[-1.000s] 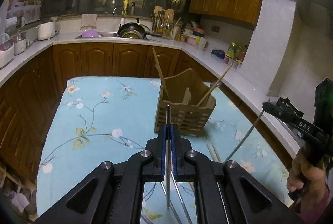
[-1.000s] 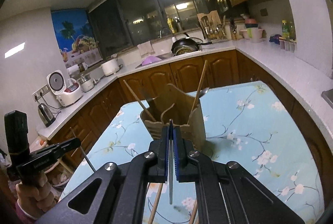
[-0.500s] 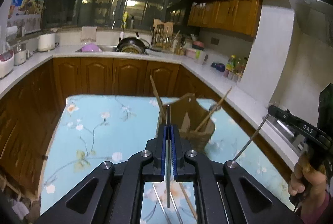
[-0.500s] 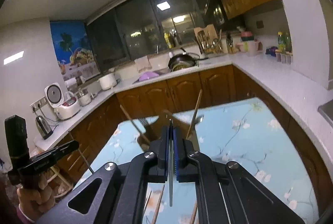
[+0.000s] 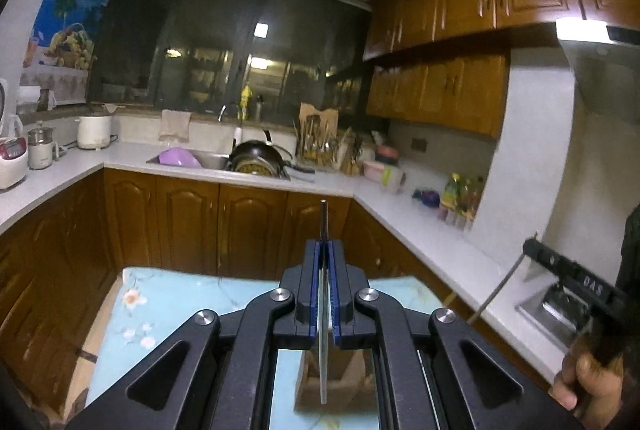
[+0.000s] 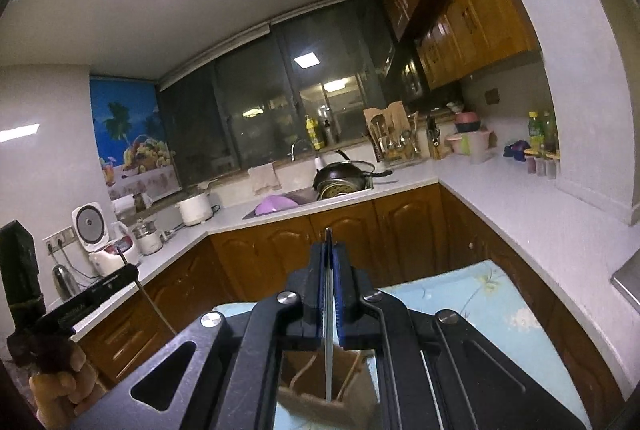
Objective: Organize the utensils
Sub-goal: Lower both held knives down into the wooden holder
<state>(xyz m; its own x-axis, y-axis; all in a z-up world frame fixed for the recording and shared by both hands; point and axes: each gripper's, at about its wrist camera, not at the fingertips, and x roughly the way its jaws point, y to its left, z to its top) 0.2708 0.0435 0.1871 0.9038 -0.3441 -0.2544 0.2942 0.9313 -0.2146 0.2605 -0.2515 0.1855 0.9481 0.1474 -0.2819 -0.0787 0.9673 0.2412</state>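
Two grippers, the left gripper [image 5: 325, 250] and the right gripper [image 6: 329, 254], each clamp one thin metal utensil: the left utensil [image 5: 323, 218] and the right utensil [image 6: 328, 350]. One wooden utensil holder [image 6: 320, 396] stands on one floral surface [image 5: 180, 294]. Two hands show.

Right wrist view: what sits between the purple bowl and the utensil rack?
A black pan in the sink, between purple bowl and utensil rack, seen in the right wrist view.
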